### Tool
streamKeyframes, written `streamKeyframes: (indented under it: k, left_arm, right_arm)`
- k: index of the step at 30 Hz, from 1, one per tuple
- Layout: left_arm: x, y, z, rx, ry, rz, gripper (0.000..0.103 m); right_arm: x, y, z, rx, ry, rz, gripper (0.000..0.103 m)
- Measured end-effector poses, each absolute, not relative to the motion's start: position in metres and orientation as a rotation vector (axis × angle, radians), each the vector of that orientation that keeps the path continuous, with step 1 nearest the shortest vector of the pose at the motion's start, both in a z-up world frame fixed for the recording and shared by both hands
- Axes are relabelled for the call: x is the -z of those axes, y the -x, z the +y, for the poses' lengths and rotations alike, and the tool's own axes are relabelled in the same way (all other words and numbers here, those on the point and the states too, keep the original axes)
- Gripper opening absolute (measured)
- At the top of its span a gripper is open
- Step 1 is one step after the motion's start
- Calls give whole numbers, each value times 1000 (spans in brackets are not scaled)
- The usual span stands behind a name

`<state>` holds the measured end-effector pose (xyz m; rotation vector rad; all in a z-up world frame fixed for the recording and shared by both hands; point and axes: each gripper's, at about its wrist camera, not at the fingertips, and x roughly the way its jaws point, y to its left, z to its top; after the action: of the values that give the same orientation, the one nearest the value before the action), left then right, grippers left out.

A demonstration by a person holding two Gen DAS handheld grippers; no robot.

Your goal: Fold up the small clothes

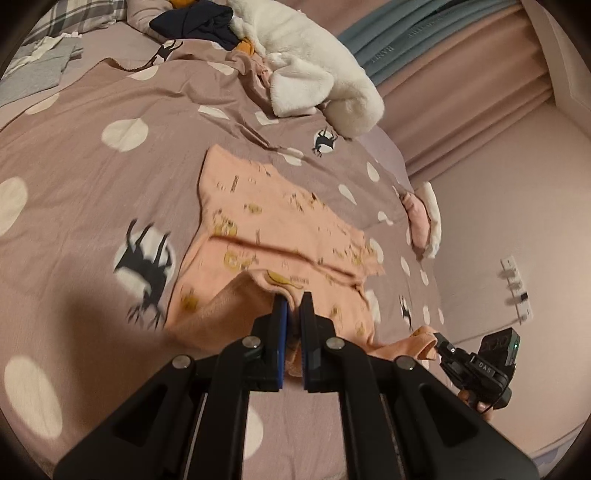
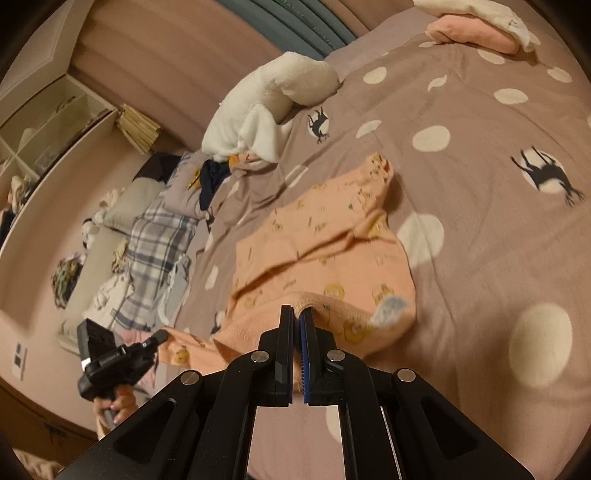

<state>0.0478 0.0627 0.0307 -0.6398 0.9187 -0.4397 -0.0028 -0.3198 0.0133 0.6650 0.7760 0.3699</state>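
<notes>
A small peach garment with yellow animal prints (image 1: 280, 218) lies on the mauve polka-dot bedspread (image 1: 92, 184). My left gripper (image 1: 293, 301) is shut on its near edge and holds that edge lifted, folding it over. My right gripper (image 1: 439, 341) shows at the lower right of the left wrist view, pinching another corner of the garment. In the right wrist view the garment (image 2: 325, 236) lies ahead and my right gripper (image 2: 298, 314) is shut on its hem. My left gripper (image 2: 159, 336) shows at lower left there, shut on a corner.
A white plush toy (image 1: 314, 70) and a dark navy garment (image 1: 195, 22) lie at the far side of the bed. A folded pink and white cloth (image 1: 424, 221) sits near the bed's right edge. Plaid bedding (image 2: 155, 243) and shelves (image 2: 48, 125) show at left.
</notes>
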Motion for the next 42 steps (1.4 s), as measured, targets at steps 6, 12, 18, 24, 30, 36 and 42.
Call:
streamKeyframes:
  k: [6, 12, 18, 24, 30, 36, 42]
  left_arm:
    - [-22, -95, 60, 434, 694, 927, 5]
    - [-12, -146, 63, 430, 775, 941, 5]
    - [-13, -192, 67, 417, 789, 921, 5]
    - [9, -237, 74, 344, 856, 940, 5]
    - [27, -267, 70, 165, 696, 1000, 5]
    - [19, -275, 95, 45, 698, 838, 9]
    - [-1, -255, 92, 32, 500, 855, 27]
  right_arm:
    - [-13, -42, -332, -357, -704, 776, 5]
    - [-18, -83, -340, -343, -722, 774, 5]
    - [-14, -129, -345, -339, -748, 783, 5]
    - [6, -174, -357, -297, -788, 830, 5]
    - [18, -204, -355, -175, -669, 914, 5]
    - [8, -212, -344, -132, -510, 896, 5]
    - [-5, -211, -344, -12, -372, 840, 47]
